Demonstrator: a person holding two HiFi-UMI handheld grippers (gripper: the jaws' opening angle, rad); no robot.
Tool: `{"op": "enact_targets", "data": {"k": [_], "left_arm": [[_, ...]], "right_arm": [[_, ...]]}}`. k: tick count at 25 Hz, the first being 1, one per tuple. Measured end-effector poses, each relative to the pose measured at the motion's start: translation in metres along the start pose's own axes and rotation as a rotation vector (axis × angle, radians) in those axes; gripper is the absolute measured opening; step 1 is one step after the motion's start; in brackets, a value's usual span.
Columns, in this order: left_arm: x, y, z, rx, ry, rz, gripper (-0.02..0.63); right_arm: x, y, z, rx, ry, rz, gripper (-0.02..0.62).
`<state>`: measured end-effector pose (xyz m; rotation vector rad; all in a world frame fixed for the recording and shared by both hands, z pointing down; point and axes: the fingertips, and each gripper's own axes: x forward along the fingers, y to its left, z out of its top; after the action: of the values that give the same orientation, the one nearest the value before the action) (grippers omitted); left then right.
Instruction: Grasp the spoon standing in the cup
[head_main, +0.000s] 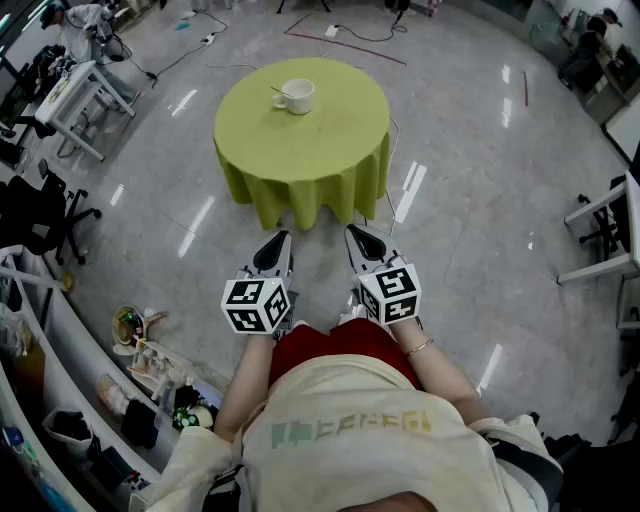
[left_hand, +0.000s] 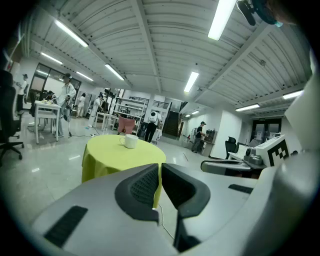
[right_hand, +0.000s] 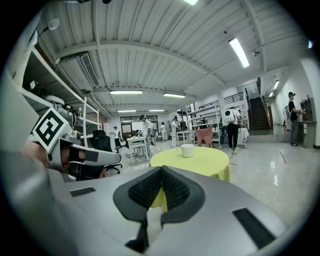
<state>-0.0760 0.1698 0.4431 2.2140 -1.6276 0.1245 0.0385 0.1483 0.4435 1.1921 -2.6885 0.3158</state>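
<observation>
A white cup (head_main: 297, 96) stands on the far part of a round table with a yellow-green cloth (head_main: 310, 150). A spoon (head_main: 279, 91) leans out of the cup toward the left. Both grippers hang low in front of the person, well short of the table and apart from it. My left gripper (head_main: 281, 239) and right gripper (head_main: 351, 231) point at the table, jaws together and empty. The left gripper view shows its jaws (left_hand: 160, 165) closed, with the cup (left_hand: 131, 141) far ahead. In the right gripper view the jaws (right_hand: 161, 168) meet, with the cup (right_hand: 187, 150) beyond them.
Bare glossy floor (head_main: 470, 200) lies between me and the table. A white desk (head_main: 70, 95) and black office chair (head_main: 45, 215) are at the left, cluttered shelving (head_main: 140, 370) at lower left, another desk (head_main: 605, 240) at the right. Cables (head_main: 350, 35) run behind the table. People (right_hand: 231, 127) stand far off.
</observation>
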Motion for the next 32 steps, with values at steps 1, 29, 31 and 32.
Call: {"op": "enact_targets", "data": {"k": [1, 29, 31, 32], "left_arm": [[0.001, 0.0, 0.0, 0.002, 0.001, 0.001, 0.037], [0.028, -0.012, 0.026, 0.007, -0.054, 0.056, 0.038], [0.035, -0.012, 0.028, 0.007, -0.055, 0.059, 0.038], [0.038, -0.011, 0.028, 0.007, -0.055, 0.061, 0.038]], "right_arm": [[0.001, 0.0, 0.0, 0.001, -0.001, 0.001, 0.037], [-0.011, -0.059, 0.014, 0.049, -0.049, -0.009, 0.038], [-0.009, -0.068, 0.016, 0.053, -0.051, -0.015, 0.038], [-0.007, -0.072, 0.016, 0.055, -0.052, -0.019, 0.038]]}}
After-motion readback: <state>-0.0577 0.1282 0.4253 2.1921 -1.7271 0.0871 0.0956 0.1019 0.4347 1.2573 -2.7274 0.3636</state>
